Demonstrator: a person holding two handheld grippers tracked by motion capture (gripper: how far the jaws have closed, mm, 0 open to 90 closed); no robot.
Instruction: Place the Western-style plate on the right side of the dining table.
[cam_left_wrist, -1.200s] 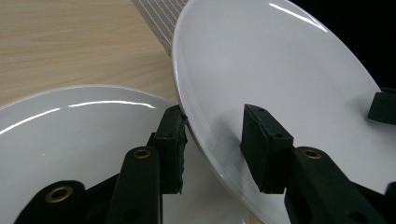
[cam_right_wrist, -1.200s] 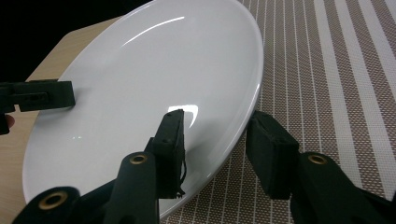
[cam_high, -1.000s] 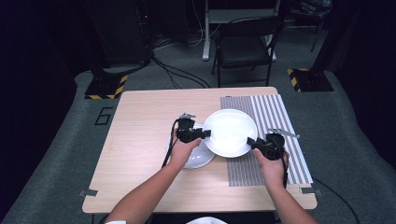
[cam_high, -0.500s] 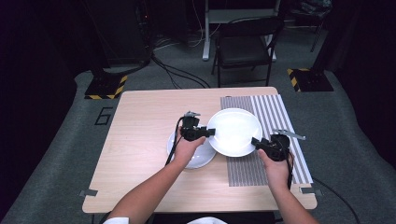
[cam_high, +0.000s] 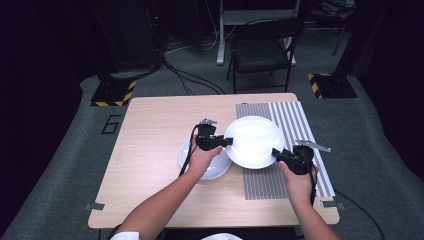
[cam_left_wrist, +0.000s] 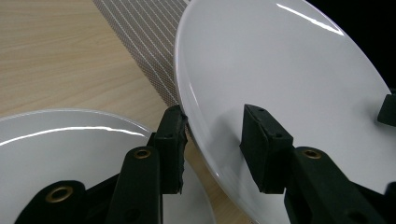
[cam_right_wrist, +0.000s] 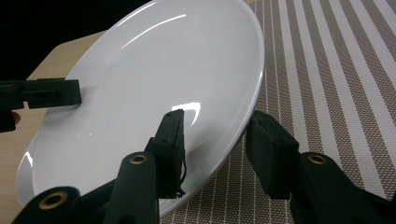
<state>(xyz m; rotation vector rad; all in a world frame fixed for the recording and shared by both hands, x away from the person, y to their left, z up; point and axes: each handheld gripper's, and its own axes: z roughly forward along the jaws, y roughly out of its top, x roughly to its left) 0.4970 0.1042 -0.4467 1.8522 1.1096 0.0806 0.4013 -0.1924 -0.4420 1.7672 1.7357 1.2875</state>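
A wooden table (cam_high: 150, 150) carries a striped placemat (cam_high: 295, 115). Above its edge hangs a large white plate (cam_high: 254, 140), partly over a smaller plate (cam_high: 216, 167). The left gripper (cam_high: 220, 141) and right gripper (cam_high: 278, 155) pinch its opposite rims.

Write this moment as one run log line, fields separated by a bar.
left gripper: shut on large plate rim | right gripper: shut on opposite rim | plate: held above striped mat | small plate: on table
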